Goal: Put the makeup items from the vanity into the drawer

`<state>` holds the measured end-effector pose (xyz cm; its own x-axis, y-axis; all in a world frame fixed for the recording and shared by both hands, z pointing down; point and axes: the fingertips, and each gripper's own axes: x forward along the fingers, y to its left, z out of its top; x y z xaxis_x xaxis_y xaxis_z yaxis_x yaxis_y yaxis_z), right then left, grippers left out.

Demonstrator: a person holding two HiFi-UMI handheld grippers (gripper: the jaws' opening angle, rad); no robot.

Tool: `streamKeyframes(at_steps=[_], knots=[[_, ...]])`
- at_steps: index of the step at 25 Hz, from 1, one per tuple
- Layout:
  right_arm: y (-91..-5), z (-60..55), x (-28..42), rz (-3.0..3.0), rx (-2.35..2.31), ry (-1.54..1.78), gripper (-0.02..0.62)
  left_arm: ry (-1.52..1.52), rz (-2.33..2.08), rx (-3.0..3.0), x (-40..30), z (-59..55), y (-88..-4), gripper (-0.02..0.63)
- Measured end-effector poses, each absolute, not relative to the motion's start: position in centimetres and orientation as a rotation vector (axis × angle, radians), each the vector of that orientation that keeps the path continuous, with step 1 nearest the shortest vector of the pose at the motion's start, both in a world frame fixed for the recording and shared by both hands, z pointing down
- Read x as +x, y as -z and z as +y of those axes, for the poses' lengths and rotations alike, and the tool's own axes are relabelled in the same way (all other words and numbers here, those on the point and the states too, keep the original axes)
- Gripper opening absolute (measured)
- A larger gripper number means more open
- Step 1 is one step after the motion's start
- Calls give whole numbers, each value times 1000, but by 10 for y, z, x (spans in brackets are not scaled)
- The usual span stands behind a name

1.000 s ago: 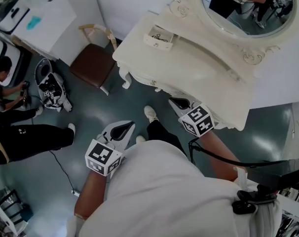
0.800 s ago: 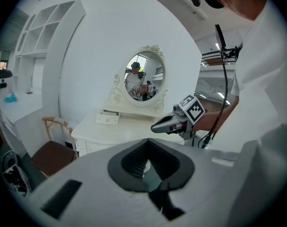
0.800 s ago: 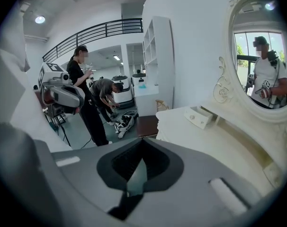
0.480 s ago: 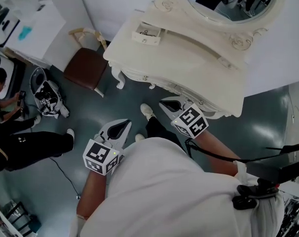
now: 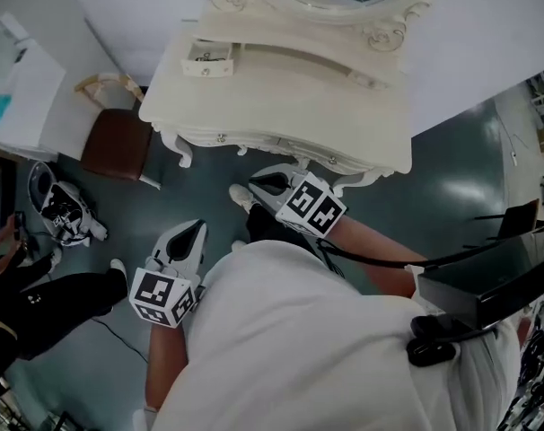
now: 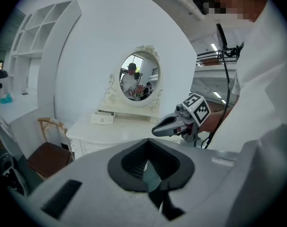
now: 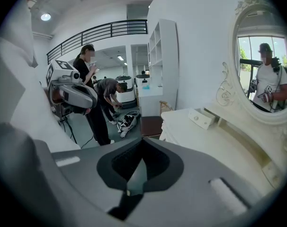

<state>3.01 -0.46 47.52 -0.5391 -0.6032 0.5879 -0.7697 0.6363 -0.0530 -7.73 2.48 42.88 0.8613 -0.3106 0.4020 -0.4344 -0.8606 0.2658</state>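
- Since 1.0 s ago, the right gripper [image 5: 257, 183] has swung left and now sits just before the vanity [image 5: 281, 106] front edge. The vanity lies higher in the head view.
- Cubes carry black-and-white square markers.
- Both forearms are bent and held low. The left gripper [image 5: 197, 227] is off the vanity's front left corner.
- Both grippers are clenched, with nothing between the jaws.
- The small drawer [image 5: 207, 58] at the top's rear left corner is open. It holds dark items, too small to identify.

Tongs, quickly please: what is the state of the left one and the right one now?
Left tongs: closed, holding nothing.
Right tongs: closed, holding nothing.
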Motion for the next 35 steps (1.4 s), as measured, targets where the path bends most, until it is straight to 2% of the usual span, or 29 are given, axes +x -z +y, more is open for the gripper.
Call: streamKeyframes(at_steps=[35], knots=[[-482, -15, -6, -2339, 979, -378, 0, -500, -562, 2645, -95, 10, -441, 3]])
